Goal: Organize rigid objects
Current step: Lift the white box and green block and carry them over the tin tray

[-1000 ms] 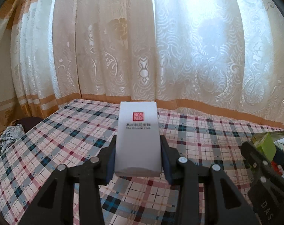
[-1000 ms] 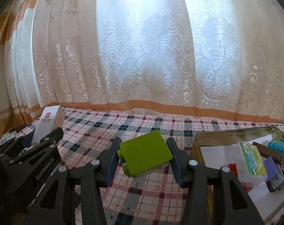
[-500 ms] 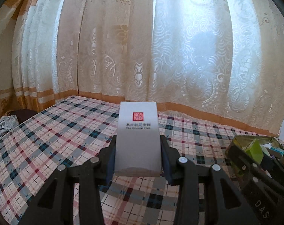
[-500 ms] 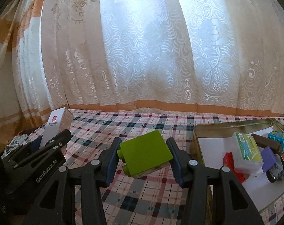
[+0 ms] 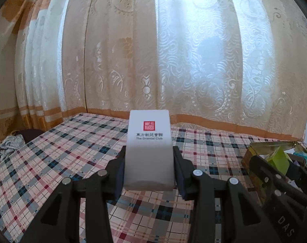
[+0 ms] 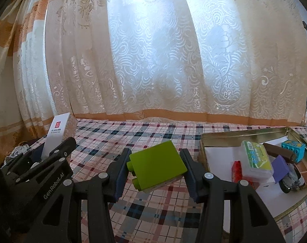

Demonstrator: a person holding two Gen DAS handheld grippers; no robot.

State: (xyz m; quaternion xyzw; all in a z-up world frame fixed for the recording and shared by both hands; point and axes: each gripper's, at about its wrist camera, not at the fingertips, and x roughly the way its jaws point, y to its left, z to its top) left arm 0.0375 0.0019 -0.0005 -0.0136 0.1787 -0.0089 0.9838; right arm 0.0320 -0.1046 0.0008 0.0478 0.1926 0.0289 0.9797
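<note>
My left gripper is shut on a white box with a red seal and dark lettering, held upright above the plaid tablecloth. My right gripper is shut on a lime green toy brick, tilted, with its studs facing left. In the right wrist view the left gripper with the white box shows at the left edge. In the left wrist view the right gripper with the green brick shows at the right. A gold metal tin lies open at the right.
The tin holds a clear case with a green label, a red block, a purple piece, a brown bar and a blue studded brick. Lace curtains hang behind the table. Crumpled cloth lies beyond the left table edge.
Both views have swung to the right: the tin and its contents sit closer and further into the right wrist view. Both grips are unchanged.
</note>
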